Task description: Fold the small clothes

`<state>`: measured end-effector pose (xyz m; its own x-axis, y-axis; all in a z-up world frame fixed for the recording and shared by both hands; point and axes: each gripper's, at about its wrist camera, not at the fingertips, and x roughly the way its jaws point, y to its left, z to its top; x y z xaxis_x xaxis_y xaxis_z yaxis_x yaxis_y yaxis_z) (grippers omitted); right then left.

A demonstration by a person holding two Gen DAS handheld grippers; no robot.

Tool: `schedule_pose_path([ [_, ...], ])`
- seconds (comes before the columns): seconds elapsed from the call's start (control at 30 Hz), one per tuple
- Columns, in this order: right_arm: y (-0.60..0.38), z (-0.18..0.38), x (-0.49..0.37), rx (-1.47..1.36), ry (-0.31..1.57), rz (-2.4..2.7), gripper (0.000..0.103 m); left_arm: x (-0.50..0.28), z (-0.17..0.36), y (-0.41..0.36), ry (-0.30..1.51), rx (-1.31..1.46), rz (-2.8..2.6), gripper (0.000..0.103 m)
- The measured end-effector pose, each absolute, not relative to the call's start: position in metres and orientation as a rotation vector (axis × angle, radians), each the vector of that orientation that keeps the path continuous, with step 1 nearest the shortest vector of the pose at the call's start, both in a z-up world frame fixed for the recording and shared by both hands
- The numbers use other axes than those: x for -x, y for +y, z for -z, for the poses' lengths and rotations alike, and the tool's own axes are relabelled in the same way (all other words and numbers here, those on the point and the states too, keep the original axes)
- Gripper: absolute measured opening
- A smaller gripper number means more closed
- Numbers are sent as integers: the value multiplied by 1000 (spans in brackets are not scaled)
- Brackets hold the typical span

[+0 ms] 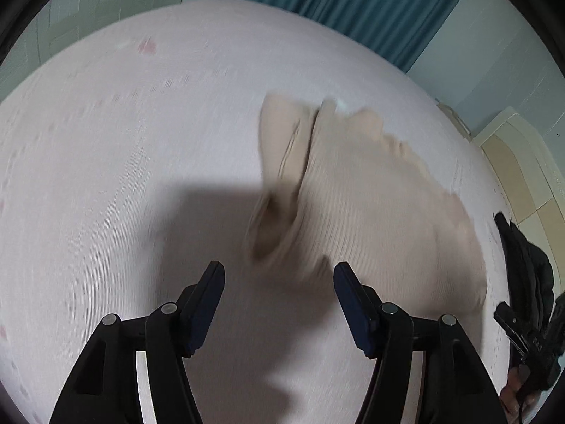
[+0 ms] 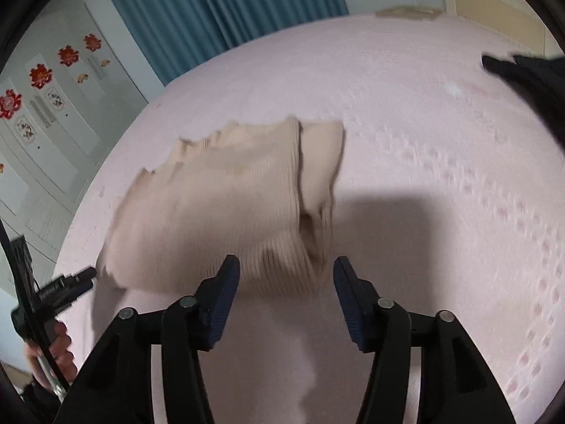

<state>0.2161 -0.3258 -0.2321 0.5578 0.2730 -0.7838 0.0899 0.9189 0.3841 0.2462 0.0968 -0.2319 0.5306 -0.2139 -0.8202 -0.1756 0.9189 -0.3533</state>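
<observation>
Both grippers are hanging part-open, holding nothing. Beige ribbed garment (image 2: 226, 205) is lying on the pink bedspread (image 2: 423, 141), mid-frame in both views. Right gripper (image 2: 286, 272) is sitting just below its near hem corner, the closer one. Left gripper (image 1: 279, 275) is pointing below-left of the garment (image 1: 353, 194). Long axis is running lower right to upper left in the left view.

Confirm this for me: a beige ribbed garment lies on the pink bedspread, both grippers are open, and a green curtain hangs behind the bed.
One detail is off: the curtain is blue, not green, as the right wrist view shows. The rest stands: the beige ribbed garment lies on the pink bedspread, and the left gripper and right gripper are both open.
</observation>
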Motion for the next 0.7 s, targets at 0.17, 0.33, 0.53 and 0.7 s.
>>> schedule_pose_path([
  [0.17,-324,267,-218,-530,1053,-150,55,-238,252,102,1016,523,65,62],
  [0.33,-330,283,-232,-663,999,-136,56,-261,261,105,971,636,109,60],
  [0.53,-332,289,-263,-748,973,-100,55,-284,269,122,941,758,83,44],
  [0.7,-326,289,-279,-718,1025,-131,10,-284,269,129,964,792,97,12],
])
